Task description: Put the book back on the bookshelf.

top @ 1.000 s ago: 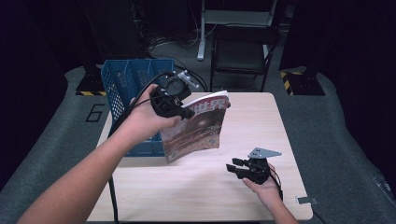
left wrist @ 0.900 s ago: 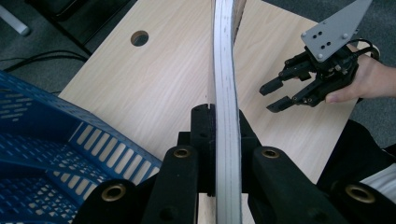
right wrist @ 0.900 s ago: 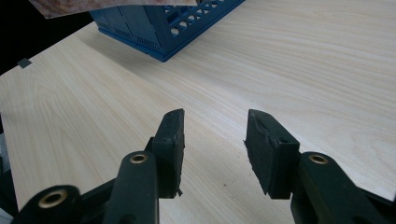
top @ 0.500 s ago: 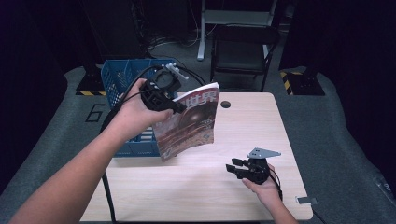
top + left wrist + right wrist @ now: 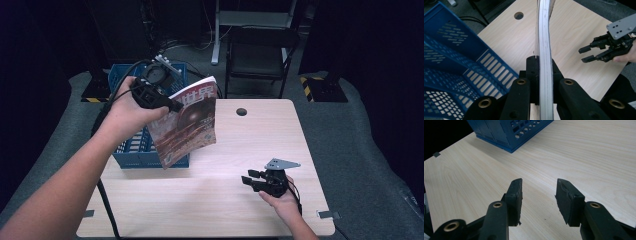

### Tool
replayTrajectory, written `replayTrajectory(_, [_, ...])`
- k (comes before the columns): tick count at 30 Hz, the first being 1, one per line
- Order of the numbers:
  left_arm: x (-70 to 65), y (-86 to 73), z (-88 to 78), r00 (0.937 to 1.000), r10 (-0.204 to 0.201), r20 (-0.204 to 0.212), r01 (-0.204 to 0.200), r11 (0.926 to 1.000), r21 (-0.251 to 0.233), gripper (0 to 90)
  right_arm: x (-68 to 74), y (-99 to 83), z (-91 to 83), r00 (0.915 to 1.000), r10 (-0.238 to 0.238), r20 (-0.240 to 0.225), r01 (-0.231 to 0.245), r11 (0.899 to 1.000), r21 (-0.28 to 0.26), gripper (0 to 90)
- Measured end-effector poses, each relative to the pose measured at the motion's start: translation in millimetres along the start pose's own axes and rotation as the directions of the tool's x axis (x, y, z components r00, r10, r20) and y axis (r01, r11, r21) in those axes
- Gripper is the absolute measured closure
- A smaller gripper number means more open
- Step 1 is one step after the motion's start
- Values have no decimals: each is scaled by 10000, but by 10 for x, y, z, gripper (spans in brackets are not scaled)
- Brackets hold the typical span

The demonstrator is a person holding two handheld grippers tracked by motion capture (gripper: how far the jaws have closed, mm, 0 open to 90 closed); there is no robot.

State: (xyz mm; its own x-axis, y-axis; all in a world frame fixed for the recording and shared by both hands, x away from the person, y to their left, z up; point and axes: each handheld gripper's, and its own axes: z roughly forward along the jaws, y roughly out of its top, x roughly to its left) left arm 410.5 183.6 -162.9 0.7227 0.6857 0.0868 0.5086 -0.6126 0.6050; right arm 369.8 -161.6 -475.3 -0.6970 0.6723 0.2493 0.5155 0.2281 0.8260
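Left gripper [image 5: 167, 104], jaws clamped on the magazine [image 5: 187, 125] hanging at 3 o'clock of the blue basket [image 5: 127, 152]; its pinched, sagging edge may slip, while the right gripper [image 5: 250, 179] rests half-open, empty.

Left of the frame's centre, the left claw [image 5: 172, 106] clamps the top edge of a magazine [image 5: 187, 125], which hangs tilted above the tabletop [image 5: 210, 200] in front of the blue basket [image 5: 132, 150]. At lower right, the right claw [image 5: 248, 179] rests on the wood, jaws apart.
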Motion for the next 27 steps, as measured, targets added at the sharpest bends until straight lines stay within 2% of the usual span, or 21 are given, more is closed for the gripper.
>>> replayTrajectory(5, [123, -50, -47, 9993, -343, -174, 343, 9994, 27, 843, 0, 1, 1, 10000, 10, 39, -10, 10000, -28, 565])
replayTrajectory(10, [265, -117, -89, 9952, -889, -403, 887, 9960, -50, 842, 3, 1, 6, 10000, 46, 62, -46, 10000, -50, 565])
replayTrajectory(13, [369, -158, -118, 9930, -1054, -524, 1060, 9943, 98, 842, 4, 1, 4, 10000, 82, 43, -82, 10000, -20, 565])
replayTrajectory(15, [428, -186, -134, 9901, -1249, -636, 1257, 9920, 87, 842, 4, 2, 3, 9999, 114, 39, -114, 9999, -2, 565])
replayTrajectory(16, [449, -201, -136, 9866, -1452, -747, 1453, 9894, -46, 842, 6, 1, 5, 9999, 116, 48, -116, 9999, -28, 565])
replayTrajectory(23, [651, -301, -171, 9721, -2100, -1043, 2097, 9777, -136, 842, 4, 2, 12, 10000, 21, 62, -20, 10000, -51, 565])
replayTrajectory(27, [759, -355, -176, 9625, -2442, -1177, 2459, 9693, 0, 842, 4, 2, 12, 10000, 31, 33, -31, 10000, -43, 565])
